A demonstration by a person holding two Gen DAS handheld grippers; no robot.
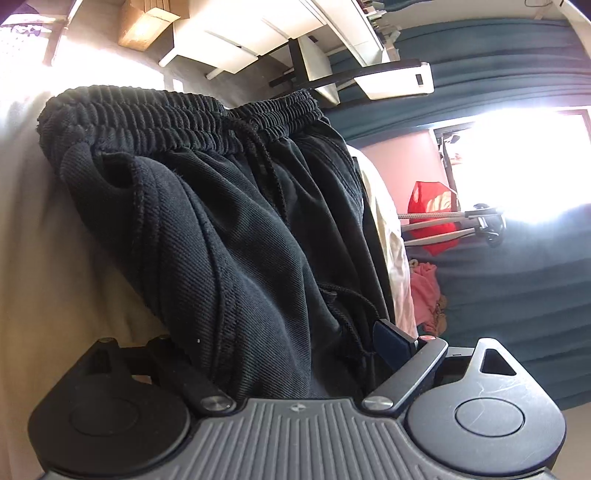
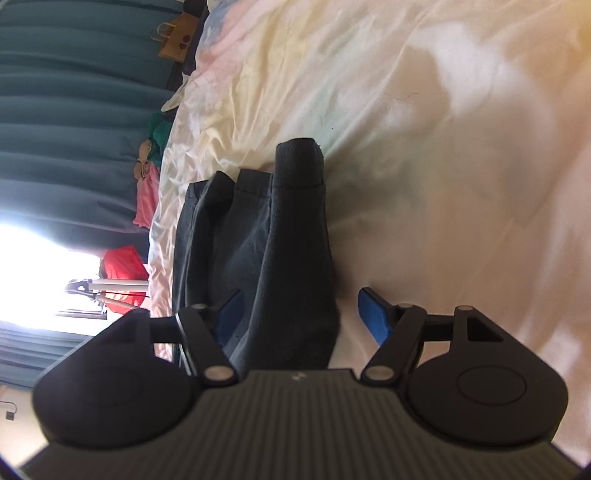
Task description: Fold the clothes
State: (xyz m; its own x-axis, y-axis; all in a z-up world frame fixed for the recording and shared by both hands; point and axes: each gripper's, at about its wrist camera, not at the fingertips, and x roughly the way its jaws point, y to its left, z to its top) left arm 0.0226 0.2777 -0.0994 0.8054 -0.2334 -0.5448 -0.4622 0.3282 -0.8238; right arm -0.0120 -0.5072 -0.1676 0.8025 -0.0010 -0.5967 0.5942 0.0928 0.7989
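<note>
Black shorts (image 1: pixel 229 221) with a ribbed elastic waistband (image 1: pixel 177 118) and drawstring lie on a pale bedsheet (image 1: pixel 44 258). My left gripper (image 1: pixel 280 354) has fabric bunched between its jaws near the waist; only its right blue pad (image 1: pixel 391 343) shows, the left one is buried in cloth. In the right wrist view the leg ends of the shorts (image 2: pixel 266 240) lie folded on the sheet (image 2: pixel 424 129). My right gripper (image 2: pixel 303 317) is open, its blue pads (image 2: pixel 373 317) wide apart, with the cloth lying between them.
Teal curtains (image 1: pixel 498 85) and a bright window stand beside the bed. A red bag (image 1: pixel 432 214), pink clothing (image 1: pixel 424 291) and a metal stand (image 1: pixel 443 221) sit by the bed's edge. A white shelf (image 1: pixel 258 37) and a cardboard box (image 1: pixel 144 22) are beyond.
</note>
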